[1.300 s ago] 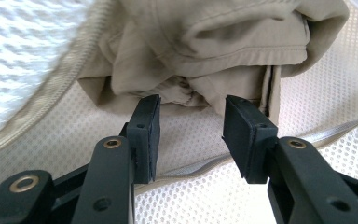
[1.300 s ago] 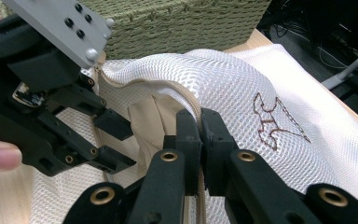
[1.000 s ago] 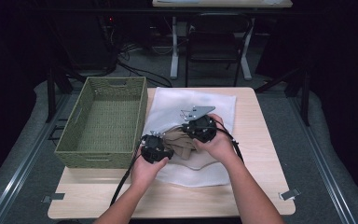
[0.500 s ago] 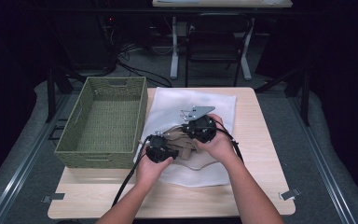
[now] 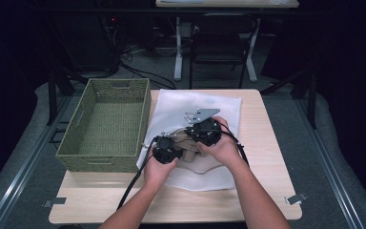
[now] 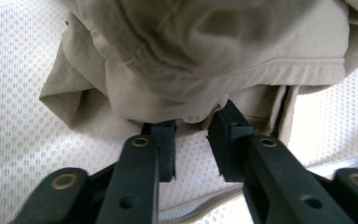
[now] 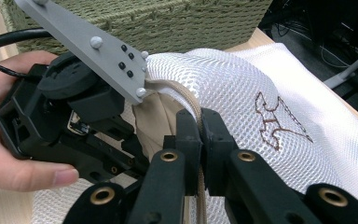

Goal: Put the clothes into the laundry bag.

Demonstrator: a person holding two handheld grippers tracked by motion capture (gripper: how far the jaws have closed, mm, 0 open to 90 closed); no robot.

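Two grippers, left (image 5: 171,145) and right (image 5: 201,128), one mesh bag (image 5: 219,107), one basket (image 5: 106,125).

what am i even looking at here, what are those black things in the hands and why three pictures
A person sits at a wooden table holding a hand-held gripper in each hand: tools with two black fingers that pinch. One picture looks down from above; the other two come from small cameras riding on each gripper, looking along its fingers.

On the table lie a white mesh bag and, to its left, a green woven basket. A beige garment sits in the bag's mouth.

The right gripper is shut on the bag's edge, holding it up. The left gripper is open, its fingers touching the garment's lower edge but not clamped on it. It looks like the garment is being worked into or out of the bag.
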